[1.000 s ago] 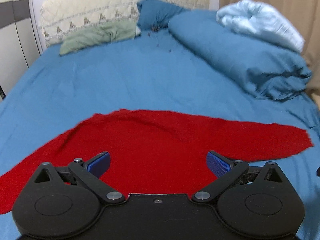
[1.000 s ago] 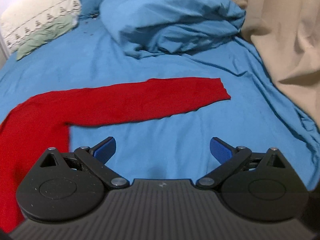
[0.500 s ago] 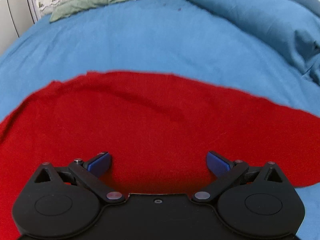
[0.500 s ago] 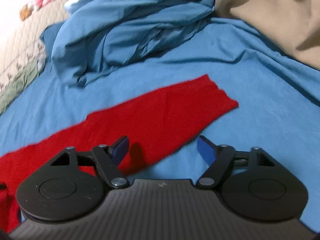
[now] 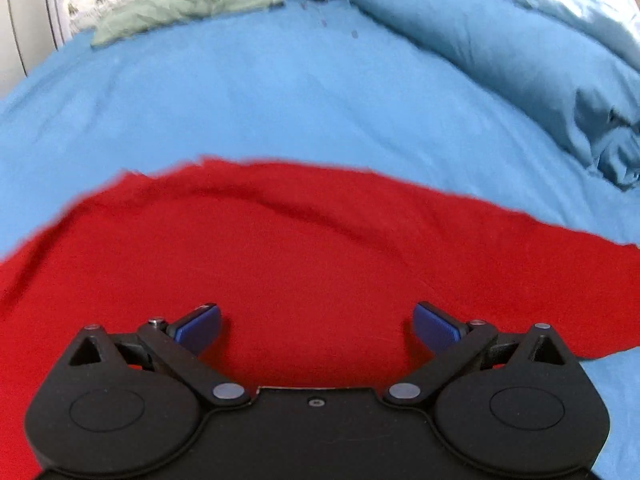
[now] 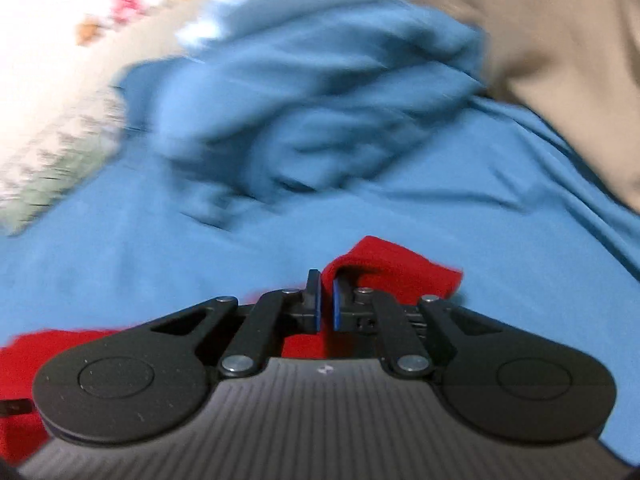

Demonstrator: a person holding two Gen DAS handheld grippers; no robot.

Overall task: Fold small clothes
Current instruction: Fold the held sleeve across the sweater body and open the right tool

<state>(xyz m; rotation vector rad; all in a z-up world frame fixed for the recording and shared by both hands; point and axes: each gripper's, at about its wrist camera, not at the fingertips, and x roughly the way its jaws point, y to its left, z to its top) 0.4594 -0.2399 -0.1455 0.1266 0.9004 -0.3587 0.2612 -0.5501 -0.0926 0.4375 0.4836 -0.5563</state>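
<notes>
Since half a second ago the right gripper (image 6: 326,300) has gone from spread over the sleeve to pinched on it; the left has barely shifted.

Left wrist view: left gripper (image 5: 316,324) hangs low over the red garment (image 5: 300,256), fingers spread wide, nothing between them. The garment lies flat on the blue bedsheet (image 5: 260,100), filling the view from 9 to 3 o'clock. Folded blue duvet (image 5: 500,60) sits at 2 o'clock, green pillow (image 5: 180,12) at 11. Likely parked there to pin or grab the body while the other side folds.

Right wrist view: heavy motion blur. Right tongs are pressed together on the sleeve end (image 6: 396,268), red cloth bunched up just past the pads at 12 o'clock. Beige curtain (image 6: 560,60) at 2 o'clock. Grip at the cuff probably lets the sleeve be carried across the body.
</notes>
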